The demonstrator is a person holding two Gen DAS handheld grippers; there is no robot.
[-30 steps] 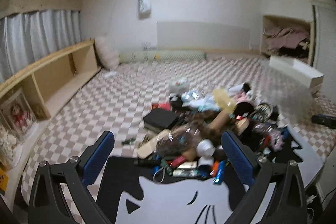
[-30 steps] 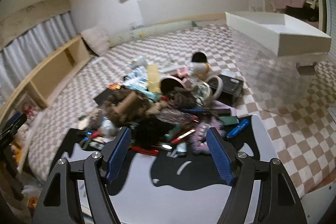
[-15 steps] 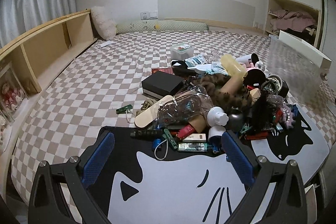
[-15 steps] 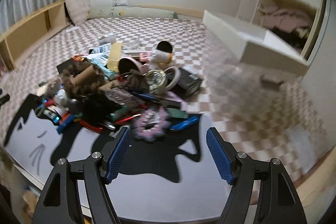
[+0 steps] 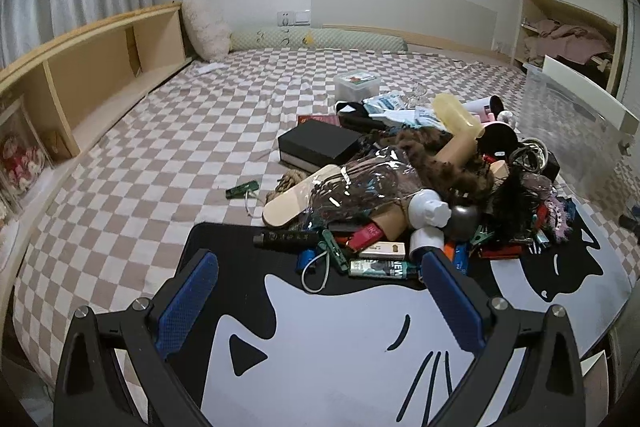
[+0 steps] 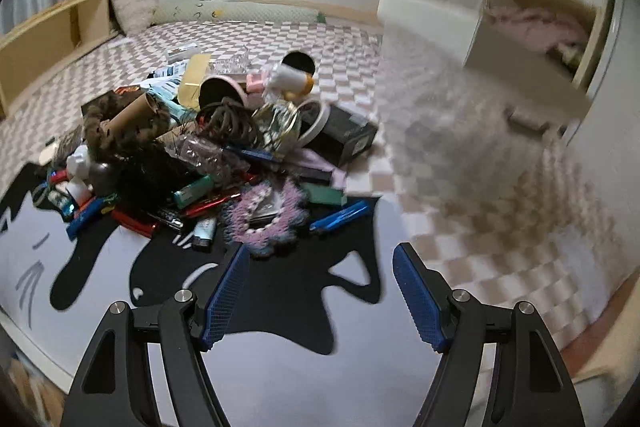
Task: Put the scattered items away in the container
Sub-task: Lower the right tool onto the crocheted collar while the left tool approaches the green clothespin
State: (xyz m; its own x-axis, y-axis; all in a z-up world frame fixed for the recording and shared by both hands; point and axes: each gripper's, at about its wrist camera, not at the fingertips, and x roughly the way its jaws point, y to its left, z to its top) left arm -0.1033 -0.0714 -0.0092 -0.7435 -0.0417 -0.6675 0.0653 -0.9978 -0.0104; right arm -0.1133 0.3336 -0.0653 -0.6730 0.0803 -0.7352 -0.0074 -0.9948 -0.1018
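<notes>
Clutter pile (image 5: 420, 187) sits centre-right of left view, on cat-print mat (image 5: 340, 347). My left gripper (image 5: 320, 301) gapes wide, nothing between. Right gripper (image 6: 320, 293) likewise wide, empty. Clear container (image 5: 576, 131) at far right.

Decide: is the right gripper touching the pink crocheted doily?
Apart. The right wrist view shows the right gripper open over the cat mat, with the doily lying beyond its fingertips.

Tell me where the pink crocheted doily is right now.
In the right wrist view the pink crocheted doily lies at the near edge of the pile on the black cat mat, between a pale lighter and a blue pen.
</notes>
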